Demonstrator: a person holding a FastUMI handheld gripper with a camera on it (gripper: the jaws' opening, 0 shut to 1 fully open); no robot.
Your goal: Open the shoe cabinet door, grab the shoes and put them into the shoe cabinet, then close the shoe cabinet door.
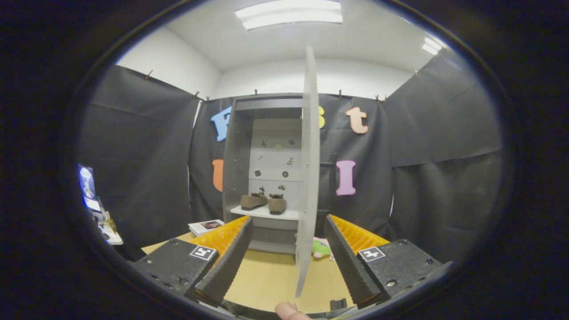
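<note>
The gripper point(284, 262) stands wide open, its two ribbed black fingers point(226, 264) spread apart and pressing on nothing. The thin edge of the grey cabinet door point(308, 178) rises between them, nearer the right finger, with clear gaps on both sides. A fingertip point(289, 311) of the person holding the tool shows at the near edge, between the finger bases. Under the fingers lies a light wooden tabletop point(271, 280). Beyond them, the shoe cabinet point(238, 146) stands open against the black cloth wall, its door swung out toward the camera. A pair of brown shoes point(264, 202) sits side by side on the white shelf point(266, 213) inside, to the left of the door's edge. A small green and pink soft toy point(321, 249) lies on the table just right of the door's foot, near the right finger. A stack of printed papers point(205, 226) rests on the far left of the table, beside the cabinet.
</note>
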